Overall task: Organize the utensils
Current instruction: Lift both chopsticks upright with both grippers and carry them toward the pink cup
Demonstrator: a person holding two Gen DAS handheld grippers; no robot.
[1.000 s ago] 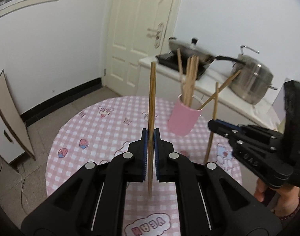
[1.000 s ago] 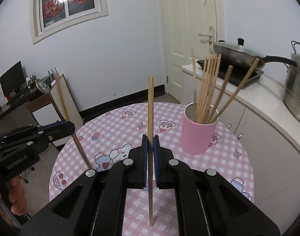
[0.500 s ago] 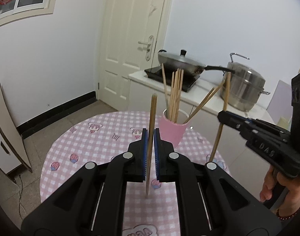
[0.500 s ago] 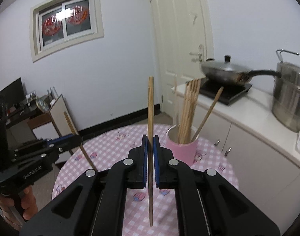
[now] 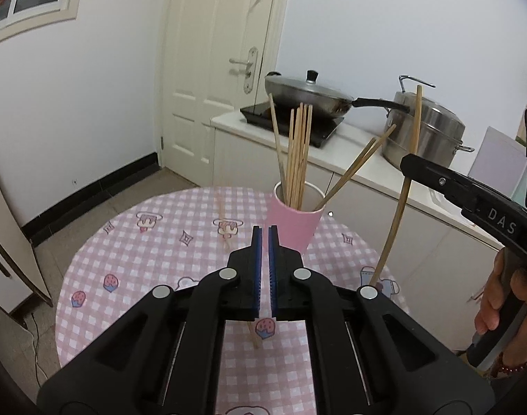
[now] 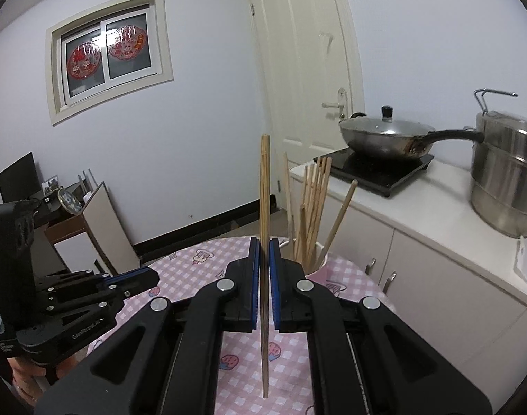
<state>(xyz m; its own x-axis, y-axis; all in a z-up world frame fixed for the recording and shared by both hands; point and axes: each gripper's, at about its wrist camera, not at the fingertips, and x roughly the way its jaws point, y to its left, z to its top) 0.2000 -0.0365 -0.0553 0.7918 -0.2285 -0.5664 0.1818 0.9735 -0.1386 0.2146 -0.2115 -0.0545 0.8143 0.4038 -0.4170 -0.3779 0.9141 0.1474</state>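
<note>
A single light wooden chopstick stands upright, clamped between the blue pads of the black right gripper, its tip rising above the jaws and its lower end hanging over the round table with a pink checked cartoon-print cloth. At one o'clock from that gripper a pink paper cup sits on the table and holds a bundle of wooden chopsticks, most upright, two leaning toward three o'clock.

In the left wrist view the black left gripper points at the cup at twelve o'clock; its blue-padded jaws stand slightly apart with only the cloth visible between them. A faint, blurred wooden stick slants under it; whether it rests on the cloth cannot be told.

Beyond the cup, on a white counter, a lidded steel wok sits on a black hob, with a tall steel pot at its three o'clock.
</note>
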